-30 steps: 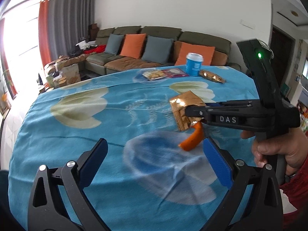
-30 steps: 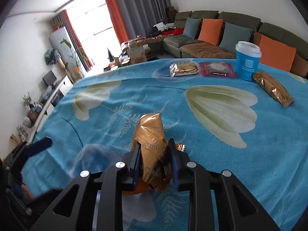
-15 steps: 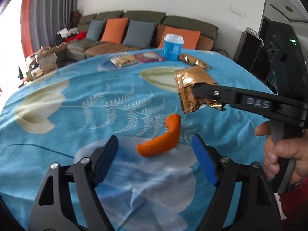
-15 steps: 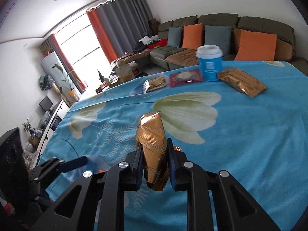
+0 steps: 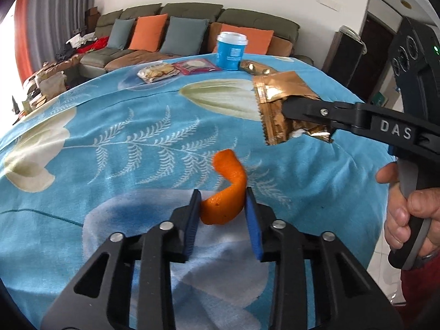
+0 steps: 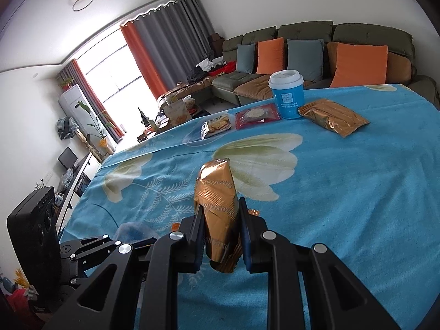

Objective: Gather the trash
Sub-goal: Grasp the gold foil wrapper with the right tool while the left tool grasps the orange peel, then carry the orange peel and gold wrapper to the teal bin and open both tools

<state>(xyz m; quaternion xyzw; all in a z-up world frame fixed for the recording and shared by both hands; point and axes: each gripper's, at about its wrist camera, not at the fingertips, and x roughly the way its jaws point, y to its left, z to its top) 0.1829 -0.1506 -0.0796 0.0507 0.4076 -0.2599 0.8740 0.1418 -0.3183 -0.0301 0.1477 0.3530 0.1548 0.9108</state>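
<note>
Left gripper [image 5: 222, 202] jaws have just been closing, now pinching the orange peel [image 5: 226, 192] on the bench [image 5: 110, 143]. Right gripper [image 6: 220, 217] jaws clamp a gold wrapper [image 6: 217, 192].

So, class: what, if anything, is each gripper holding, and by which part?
The left gripper, its jaws just closing, pinches the orange peel at its near, lower end. The right gripper clamps the gold wrapper around its lower half.

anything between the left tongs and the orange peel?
Nothing visible. The left tongs have just been closing and the orange peel sits between the blue pads, on the blue cloth. The right tongs, holding the gold wrapper, hang above and off to the side, clear of the peel.
</note>
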